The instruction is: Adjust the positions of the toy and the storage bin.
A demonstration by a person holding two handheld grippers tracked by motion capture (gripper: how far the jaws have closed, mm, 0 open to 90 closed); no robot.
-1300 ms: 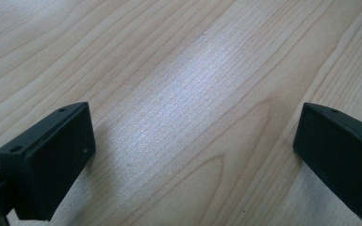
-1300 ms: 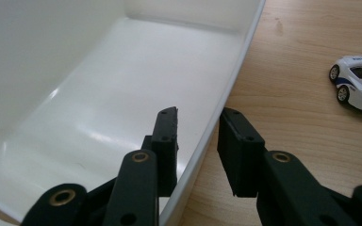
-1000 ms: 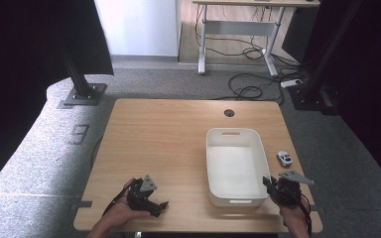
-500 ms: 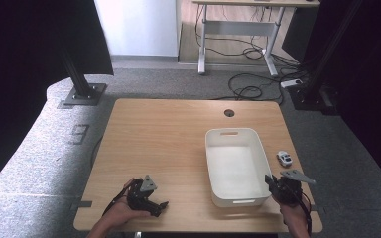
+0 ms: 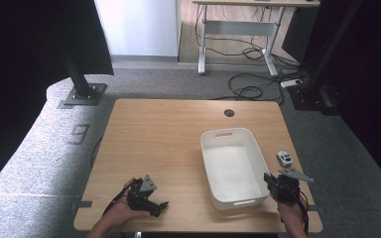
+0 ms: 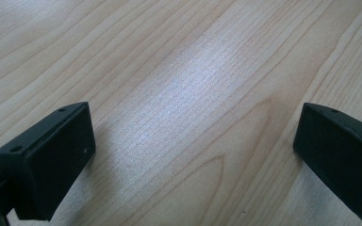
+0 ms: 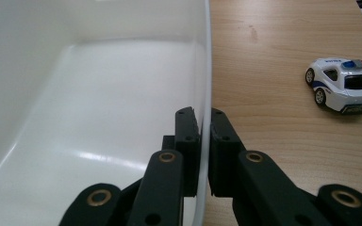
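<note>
Gripping smooth white bin (image 7: 122,94) rim — tool (image 7: 204,123).

Left gripper (image 5: 162,207): matte black body, grey 3-cornered plate on top, black cable trailing; 2 blocky black jaws with small holes at the corners. Right gripper (image 7: 204,123): 2 slim black jaws on black link arms with brass-ringed pivots. Forearms bare, no sleeves.

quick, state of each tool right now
left tool: open, nothing between its jaws, over bare table.
right tool: closed on the right wall of the white bin.
</note>
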